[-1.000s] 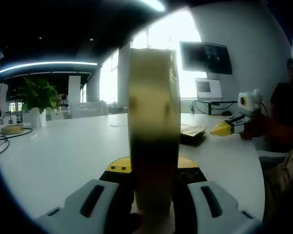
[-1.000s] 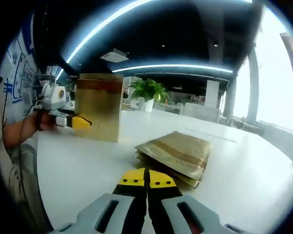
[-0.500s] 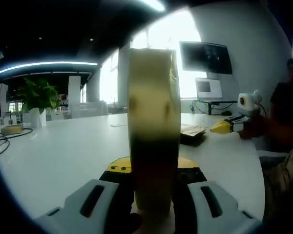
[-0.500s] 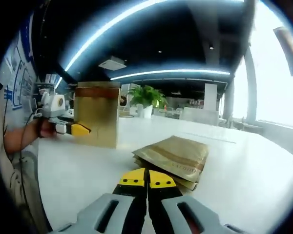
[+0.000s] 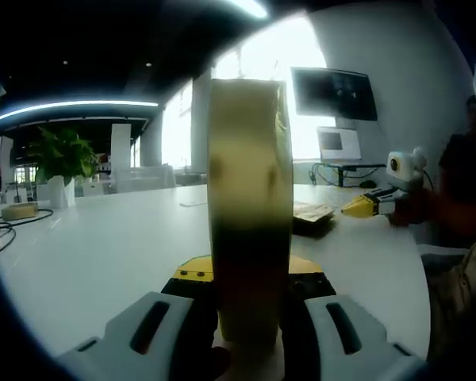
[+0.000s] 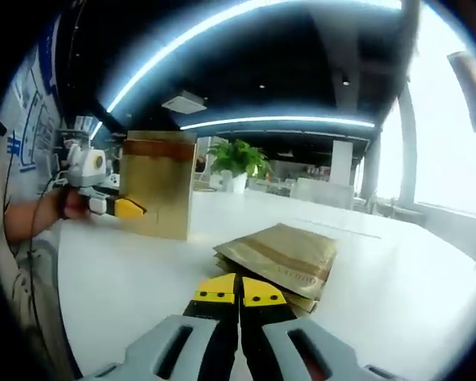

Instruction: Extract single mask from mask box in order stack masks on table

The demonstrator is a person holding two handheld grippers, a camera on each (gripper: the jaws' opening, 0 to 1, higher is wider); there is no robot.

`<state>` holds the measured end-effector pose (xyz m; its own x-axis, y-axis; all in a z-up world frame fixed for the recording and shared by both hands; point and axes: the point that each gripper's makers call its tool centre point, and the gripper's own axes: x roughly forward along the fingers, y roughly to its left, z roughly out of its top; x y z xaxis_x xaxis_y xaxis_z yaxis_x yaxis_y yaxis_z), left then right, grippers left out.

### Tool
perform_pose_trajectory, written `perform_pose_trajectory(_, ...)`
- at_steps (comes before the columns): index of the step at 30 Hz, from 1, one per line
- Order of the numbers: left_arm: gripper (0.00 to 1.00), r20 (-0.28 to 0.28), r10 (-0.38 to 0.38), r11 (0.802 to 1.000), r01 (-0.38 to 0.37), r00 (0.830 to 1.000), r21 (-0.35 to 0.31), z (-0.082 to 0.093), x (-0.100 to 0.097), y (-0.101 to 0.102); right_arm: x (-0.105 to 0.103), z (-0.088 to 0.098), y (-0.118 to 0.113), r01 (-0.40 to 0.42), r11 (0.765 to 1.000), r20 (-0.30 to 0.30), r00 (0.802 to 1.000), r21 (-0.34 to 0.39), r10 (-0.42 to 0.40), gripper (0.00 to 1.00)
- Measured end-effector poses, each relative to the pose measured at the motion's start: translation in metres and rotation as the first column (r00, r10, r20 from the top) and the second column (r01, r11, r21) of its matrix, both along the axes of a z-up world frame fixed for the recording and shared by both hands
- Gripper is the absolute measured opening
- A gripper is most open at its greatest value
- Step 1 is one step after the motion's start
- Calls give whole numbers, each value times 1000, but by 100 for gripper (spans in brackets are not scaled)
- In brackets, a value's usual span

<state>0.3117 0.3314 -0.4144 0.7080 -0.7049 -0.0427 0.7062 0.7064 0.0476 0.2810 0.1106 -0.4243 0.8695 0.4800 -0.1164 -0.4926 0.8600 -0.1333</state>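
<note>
Left gripper view: the left tongs [image 5: 246, 305] are clamped on the mask box [image 5: 248, 206], which stands upright on the white worktop [image 5: 103, 254] with its narrow edge facing the camera. The jaws sit low on the box, one on each broad face. The hand behind them is level and squared to the box. Further off to the right, the right tongs [image 5: 363, 208] hover beside the stack of masks [image 5: 311, 213], with a person's hand behind them. Judgement: for this step the box should stay pinned and vertical, so that a pull on one mask does not drag or tip it. The low grip is steady but leaves the top free to rock.

Right gripper view: the right tongs [image 6: 239, 292] are pressed together, yellow tips meeting, with nothing between them. They hang just above the worktop [image 6: 127, 278], pointing at the stack of masks [image 6: 282, 258], which lies flat just ahead and looks fairly tidy. The mask box [image 6: 159, 184] stands well to the left of the stack, with the left tongs [image 6: 119, 208] gripping its near side and a hand behind them. Whether the box mouth is open cannot be told. Judgement: the next mask calls for the right tongs to part, travel to the box opening and nip one mask at its edge only. A deep bite risks taking two. The pull should run straight out along the box.
</note>
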Motion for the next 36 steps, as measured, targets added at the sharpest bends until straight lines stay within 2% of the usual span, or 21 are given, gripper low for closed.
perform_pose_trajectory(15,20,-1,0,1000,0,1000,-1,1,0,-1,8,-2,-8,-2,1000,5,1000,-24,2,0)
perform_pose_trajectory(24,20,-1,-1,1000,1,1000,-1,1,0,0,4,1,-3,2,999,17,1000,-44,-1,0)
perform_pose_trajectory(27,20,-1,-1,1000,1,1000,-2,1,0,-1,6,2,-7,22,998,36,999,-56,-19,0)
perform_pose_trajectory(34,20,-2,0,1000,0,1000,-2,0,0,0,3,3,-3,15,998,31,999,-54,-14,0)
perform_pose_trajectory(36,20,-2,0,1000,0,1000,-2,0,0,0,2,7,-4,47,997,47,998,-60,-45,0)
